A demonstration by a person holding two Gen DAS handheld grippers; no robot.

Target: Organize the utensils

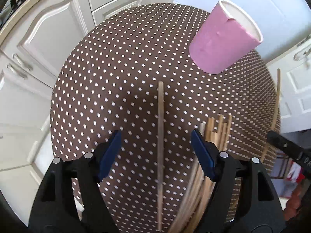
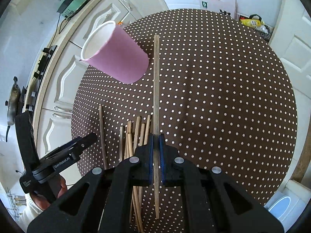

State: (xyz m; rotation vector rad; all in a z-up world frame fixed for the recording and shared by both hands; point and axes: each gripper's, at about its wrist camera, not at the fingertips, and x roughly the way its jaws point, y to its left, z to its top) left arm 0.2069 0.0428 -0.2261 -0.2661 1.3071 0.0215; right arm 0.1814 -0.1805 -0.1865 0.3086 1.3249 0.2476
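Black hand-held gripper (image 2: pixel 156 143), blue pads (image 2: pixel 150 155)

Round bench in brown white-dotted cloth (image 2: pixel 223 89): wide bare surface ahead and right of right fingers (image 2: pixel 149 159). Ahead-left, upright pink paper cup (image 2: pixel 116 58) blocks passage. Loose pile of thin wooden sticks (image 2: pixel 136 136) lies just left. Single wooden stick (image 1: pixel 160 136) lies between left fingers (image 1: pixel 110 155).

Lower right of the left wrist view: a pile of wooden sticks (image 1: pixel 196 200) is blurred, partly hidden behind a blue gripper pad (image 1: pixel 202 153) and cut off by the bottom edge. At the far right, another black gripper (image 1: pixel 287 147) runs out of frame. In the right wrist view, black gripper arms (image 2: pixel 124 194) at the bottom cover the near ends of the stick pile (image 2: pixel 136 136). The pink cup's (image 2: pixel 118 56) inside is mostly out of sight.
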